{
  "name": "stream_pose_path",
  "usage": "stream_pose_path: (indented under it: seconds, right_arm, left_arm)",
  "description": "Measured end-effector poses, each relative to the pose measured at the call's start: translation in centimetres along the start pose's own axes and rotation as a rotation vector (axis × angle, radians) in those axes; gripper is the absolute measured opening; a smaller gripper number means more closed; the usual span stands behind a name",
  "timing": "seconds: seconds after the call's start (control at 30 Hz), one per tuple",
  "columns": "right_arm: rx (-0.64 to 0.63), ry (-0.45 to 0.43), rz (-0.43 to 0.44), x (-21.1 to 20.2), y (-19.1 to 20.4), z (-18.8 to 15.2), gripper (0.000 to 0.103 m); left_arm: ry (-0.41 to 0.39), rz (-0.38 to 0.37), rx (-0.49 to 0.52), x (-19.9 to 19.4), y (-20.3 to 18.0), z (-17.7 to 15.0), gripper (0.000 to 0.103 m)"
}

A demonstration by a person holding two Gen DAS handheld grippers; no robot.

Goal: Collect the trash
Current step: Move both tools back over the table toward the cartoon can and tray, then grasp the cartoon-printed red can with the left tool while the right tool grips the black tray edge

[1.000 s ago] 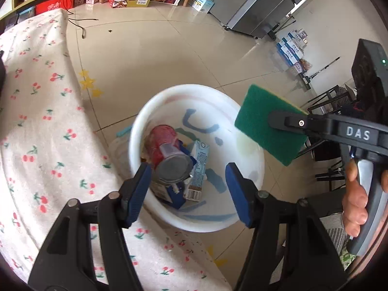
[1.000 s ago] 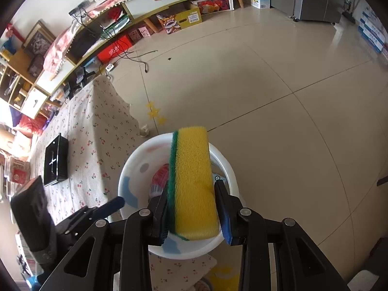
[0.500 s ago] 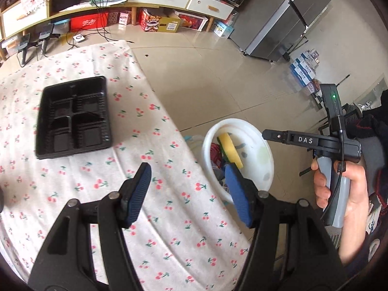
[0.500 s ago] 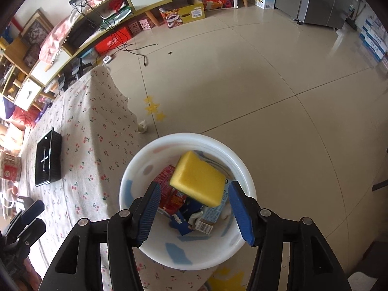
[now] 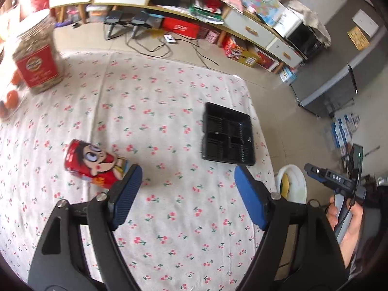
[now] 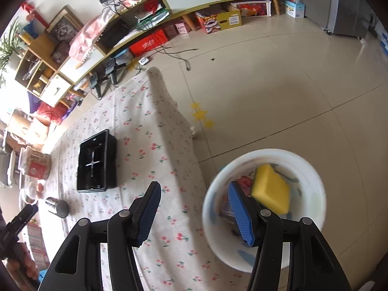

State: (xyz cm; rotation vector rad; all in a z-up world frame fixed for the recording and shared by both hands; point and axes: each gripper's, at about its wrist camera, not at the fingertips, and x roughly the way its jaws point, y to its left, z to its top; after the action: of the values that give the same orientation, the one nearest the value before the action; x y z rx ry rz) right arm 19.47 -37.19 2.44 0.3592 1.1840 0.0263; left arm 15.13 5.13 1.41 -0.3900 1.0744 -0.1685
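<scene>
While the left tongs (image 5: 188,194) are opening, empty, over the tabletop (image 5: 169,218), the red can (image 5: 93,167) lying near its left edge looks light, thin-walled and slippery, best gripped across its middle; right tongs (image 6: 194,212) released.

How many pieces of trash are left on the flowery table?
2. A red cartoon can lies on its side on the near left; a black tray sits near the far right edge. More may be hidden.

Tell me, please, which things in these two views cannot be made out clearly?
- Trash under the yellow sponge in the white basin: right wrist view, hidden by the sponge and the right hand-held gripper.
- Basin contents: left wrist view, cut off by the table edge.
- Label on the red-labelled jar: left wrist view, blurred.
- Lying red can: right wrist view, only its end shows.
</scene>
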Motion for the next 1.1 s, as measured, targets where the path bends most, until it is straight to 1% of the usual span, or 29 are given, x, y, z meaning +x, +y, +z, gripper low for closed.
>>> stream_pose_path:
  seconds: [0.07, 0.1, 0.17, 0.2, 0.27, 0.37, 0.47, 0.57, 0.63, 0.67, 0.7, 0.8, 0.9, 1.03, 1.1]
  right_arm:
    - [-0.013, 0.009, 0.032, 0.5, 1.9, -0.1, 0.059]
    - [-0.021, 0.017, 0.049, 0.8, 2.9, -0.1, 0.059]
    - [-0.042, 0.032, 0.080, 1.1, 4.8, -0.5, 0.059]
    - [-0.054, 0.040, 0.092, 1.4, 5.9, -0.7, 0.059]
    - [-0.079, 0.051, 0.112, 1.8, 7.7, -1.1, 0.059]
    - [-0.112, 0.073, 0.118, 3.0, 10.0, -1.6, 0.059]
    - [-0.129, 0.101, 0.098, 4.6, 11.5, -2.0, 0.059]
    - [-0.114, 0.127, 0.090, 6.1, 12.2, -2.1, 0.059]
    - [-0.098, 0.136, 0.087, 6.8, 12.5, -2.1, 0.059]
    - [-0.097, 0.135, 0.082, 7.0, 12.7, -2.1, 0.059]
    - [-0.097, 0.131, 0.079, 7.1, 12.9, -2.0, 0.059]
    - [-0.073, 0.125, 0.067, 7.8, 12.8, -1.8, 0.059]
    - [-0.047, 0.117, 0.040, 8.5, 12.5, -1.4, 0.058]
    - [-0.032, 0.118, 0.045, 9.5, 12.6, -1.0, 0.051]
    - [-0.038, 0.118, 0.045, 9.8, 12.9, -1.0, 0.047]
  left_arm:
    - [-0.010, 0.034, -0.117, -0.4, 3.1, 0.7, 0.079]
    - [-0.012, 0.056, -0.189, -0.4, 4.6, 0.5, 0.079]
    - [0.002, 0.071, -0.333, -0.4, 7.6, 0.2, 0.079]
    - [0.011, 0.055, -0.383, -0.2, 8.6, 0.0, 0.079]
    - [0.022, 0.040, -0.417, 0.2, 9.4, -0.2, 0.079]
    - [0.034, 0.067, -0.393, 1.7, 9.2, -0.2, 0.079]
    - [0.051, 0.078, -0.416, 3.7, 9.2, 0.0, 0.079]
    - [0.063, 0.144, -0.414, 5.1, 9.4, 0.5, 0.079]
    - [0.058, 0.177, -0.395, 5.4, 9.3, 0.8, 0.073]
    - [0.055, 0.190, -0.376, 5.5, 9.2, 1.0, 0.064]
    - [0.048, 0.187, -0.357, 5.6, 9.1, 1.2, 0.060]
    - [0.038, 0.194, -0.295, 5.8, 8.6, 1.5, 0.057]
    - [0.045, 0.205, -0.239, 6.1, 7.8, 1.3, 0.057]
    - [0.070, 0.179, -0.179, 6.7, 6.7, 1.3, 0.057]
    - [0.074, 0.173, -0.127, 7.0, 5.9, 1.3, 0.057]
